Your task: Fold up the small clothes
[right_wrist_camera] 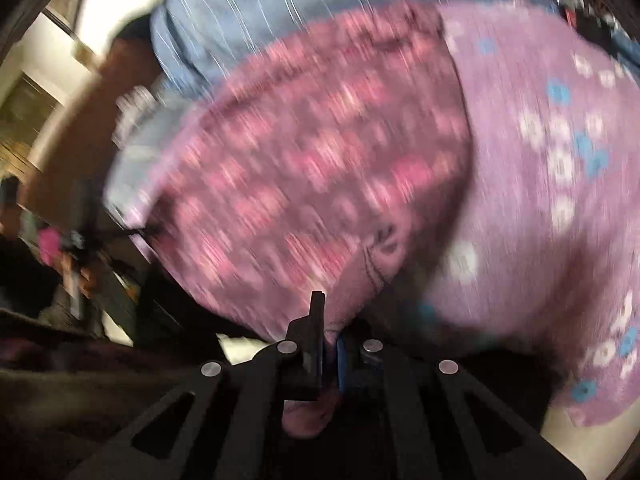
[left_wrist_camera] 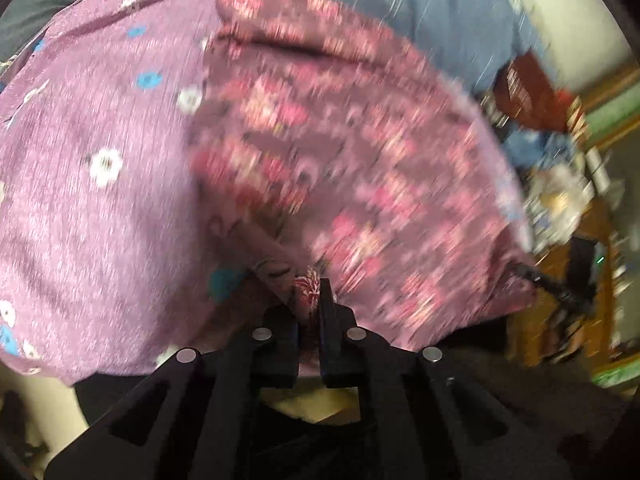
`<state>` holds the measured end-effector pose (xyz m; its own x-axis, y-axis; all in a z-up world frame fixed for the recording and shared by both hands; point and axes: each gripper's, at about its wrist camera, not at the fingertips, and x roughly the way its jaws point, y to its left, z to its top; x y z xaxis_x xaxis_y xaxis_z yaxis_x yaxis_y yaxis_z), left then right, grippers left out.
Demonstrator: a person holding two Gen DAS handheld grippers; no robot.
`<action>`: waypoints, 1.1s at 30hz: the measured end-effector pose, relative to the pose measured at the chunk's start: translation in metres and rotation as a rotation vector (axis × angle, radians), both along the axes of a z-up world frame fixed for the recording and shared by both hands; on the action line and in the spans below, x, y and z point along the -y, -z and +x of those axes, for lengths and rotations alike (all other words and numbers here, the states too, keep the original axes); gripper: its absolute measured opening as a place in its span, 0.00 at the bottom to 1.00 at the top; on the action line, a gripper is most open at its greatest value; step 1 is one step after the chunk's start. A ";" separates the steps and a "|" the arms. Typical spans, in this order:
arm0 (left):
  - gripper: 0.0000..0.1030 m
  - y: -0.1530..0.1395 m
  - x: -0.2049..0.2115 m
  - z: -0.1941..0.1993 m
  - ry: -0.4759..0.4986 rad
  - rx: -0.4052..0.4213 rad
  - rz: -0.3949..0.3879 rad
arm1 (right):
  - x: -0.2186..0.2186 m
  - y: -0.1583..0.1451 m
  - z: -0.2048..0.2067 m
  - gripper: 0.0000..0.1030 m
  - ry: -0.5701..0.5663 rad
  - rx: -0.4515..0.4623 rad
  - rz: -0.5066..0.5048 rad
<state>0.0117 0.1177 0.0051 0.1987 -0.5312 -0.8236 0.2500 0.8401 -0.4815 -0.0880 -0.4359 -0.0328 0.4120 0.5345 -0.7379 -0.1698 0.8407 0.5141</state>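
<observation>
Floral garment [left_wrist_camera: 340, 152] hangs spread between your two hands, blurred, over mauve flowered cloth [left_wrist_camera: 100, 160]. Your left hand-held gripper [left_wrist_camera: 310, 300] clamps its near edge; your right hand-held gripper [right_wrist_camera: 326, 332] pinches near edge too.

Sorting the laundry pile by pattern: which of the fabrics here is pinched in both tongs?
The mauve cloth with the dense pink-red floral print, clamped by the left tongs and right tongs. The lilac cloth with blue and white flowers lies beneath it.
</observation>
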 end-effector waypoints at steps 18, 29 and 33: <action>0.43 0.012 -0.021 0.070 -0.148 -0.068 -0.048 | 0.060 0.027 0.070 0.10 0.351 -0.032 0.227; 0.11 0.045 -0.003 0.026 -0.015 -0.121 -0.067 | 0.049 0.037 0.049 0.48 0.304 -0.096 0.349; 0.05 0.034 -0.004 0.023 -0.023 -0.103 -0.101 | 0.031 0.024 0.047 0.06 0.239 -0.053 0.238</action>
